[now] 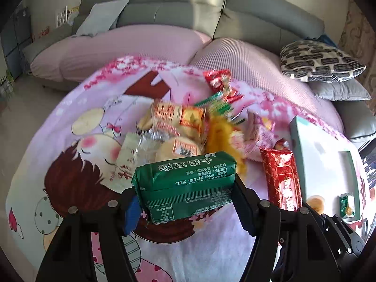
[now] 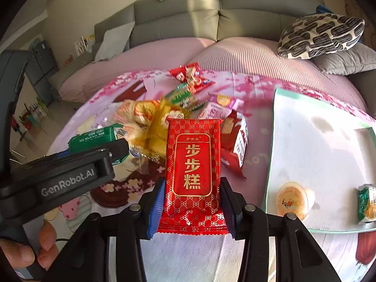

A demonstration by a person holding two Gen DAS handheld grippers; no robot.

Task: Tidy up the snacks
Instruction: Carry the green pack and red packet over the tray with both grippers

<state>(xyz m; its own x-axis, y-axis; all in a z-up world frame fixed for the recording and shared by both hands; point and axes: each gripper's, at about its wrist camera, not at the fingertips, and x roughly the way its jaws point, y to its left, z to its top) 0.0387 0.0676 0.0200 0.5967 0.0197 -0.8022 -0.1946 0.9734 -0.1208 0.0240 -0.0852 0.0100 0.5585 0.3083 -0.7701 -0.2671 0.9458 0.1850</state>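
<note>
Green biscuit pack (image 1: pixel 185 185) sits pinched in the left gripper (image 1: pixel 185 202) jaws; the right gripper (image 2: pixel 191 202) jaws pinch the red cake pack (image 2: pixel 193 176). Both hang left of the white tray (image 2: pixel 305 145), above the surface; carry them level and set each flat beside the jelly cup (image 2: pixel 292 198).

Warm daylight, fisheye-bent edges, blurred snack pile (image 1: pixel 188 127).
</note>
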